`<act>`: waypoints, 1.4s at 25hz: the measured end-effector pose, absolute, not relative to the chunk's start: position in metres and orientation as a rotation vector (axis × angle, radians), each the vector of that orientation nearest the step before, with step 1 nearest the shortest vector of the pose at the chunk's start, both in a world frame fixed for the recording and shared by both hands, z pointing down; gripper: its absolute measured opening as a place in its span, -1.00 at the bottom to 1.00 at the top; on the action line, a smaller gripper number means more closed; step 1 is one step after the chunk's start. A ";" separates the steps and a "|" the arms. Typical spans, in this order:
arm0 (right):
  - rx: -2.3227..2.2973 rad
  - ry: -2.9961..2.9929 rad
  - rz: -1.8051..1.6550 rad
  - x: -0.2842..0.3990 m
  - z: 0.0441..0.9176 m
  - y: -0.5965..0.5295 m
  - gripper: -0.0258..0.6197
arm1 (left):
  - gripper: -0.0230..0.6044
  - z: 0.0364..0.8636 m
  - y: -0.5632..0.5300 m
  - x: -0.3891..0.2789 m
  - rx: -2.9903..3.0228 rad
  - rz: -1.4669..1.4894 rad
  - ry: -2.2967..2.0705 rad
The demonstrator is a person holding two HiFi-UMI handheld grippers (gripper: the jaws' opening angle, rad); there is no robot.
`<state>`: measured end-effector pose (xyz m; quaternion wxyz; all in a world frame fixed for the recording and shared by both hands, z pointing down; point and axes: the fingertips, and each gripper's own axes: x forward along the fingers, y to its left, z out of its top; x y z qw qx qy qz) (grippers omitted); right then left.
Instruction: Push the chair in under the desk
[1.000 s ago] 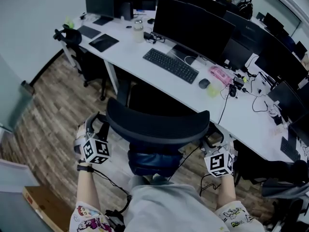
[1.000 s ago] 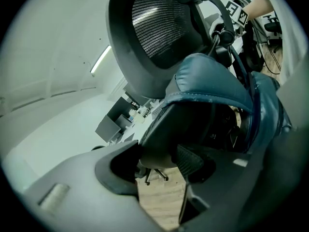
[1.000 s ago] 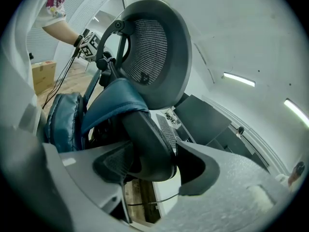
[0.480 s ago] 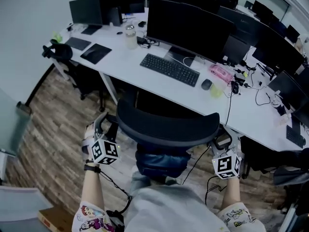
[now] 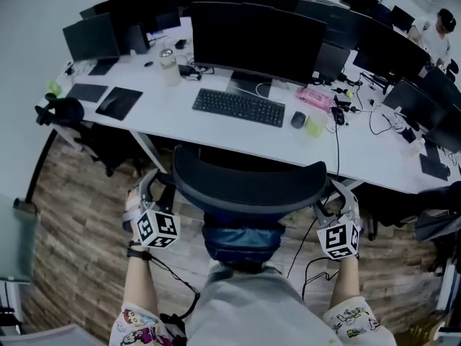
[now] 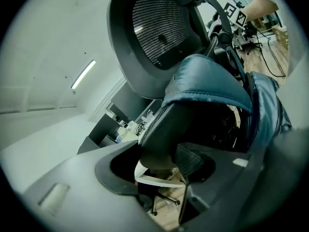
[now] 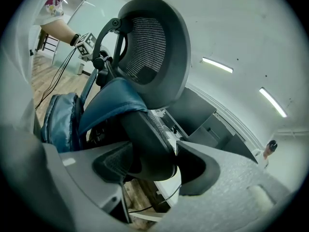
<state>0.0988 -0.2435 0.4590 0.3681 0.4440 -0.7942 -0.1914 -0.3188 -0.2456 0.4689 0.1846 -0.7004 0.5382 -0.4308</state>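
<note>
A black mesh-backed office chair (image 5: 248, 186) stands in front of the white desk (image 5: 216, 137), its back toward me, with a blue garment (image 5: 240, 240) draped over it. My left gripper (image 5: 155, 184) is at the left edge of the chair back, shut on the black frame (image 6: 159, 129). On the opposite edge my right gripper (image 5: 333, 194) grips the frame (image 7: 145, 134) the same way. In each gripper view the frame bar fills the gap between the pads, below the headrest (image 6: 159, 28) and the blue garment (image 7: 113, 98).
On the desk are a large monitor (image 5: 256, 42), a keyboard (image 5: 238, 107), a mouse (image 5: 298, 119), a bottle (image 5: 170, 65) and cables. Another black chair (image 5: 65, 114) stands to the left. More desks and monitors fill the back and right; a person (image 5: 439, 31) sits far right.
The chair and both grippers have moved toward the desk and swung round, so the chair back now faces the desk edge squarely. Both grips are unchanged.
</note>
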 end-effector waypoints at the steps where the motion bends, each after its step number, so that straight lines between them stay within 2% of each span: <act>1: 1.154 -2.033 -0.487 0.096 0.459 -0.244 -0.08 | -0.14 0.469 -0.251 -0.322 -1.979 -1.208 1.504; 35: 1.251 -1.978 -0.448 0.068 0.456 -0.315 -0.08 | -0.14 0.466 -0.372 -0.348 -1.997 -1.176 1.441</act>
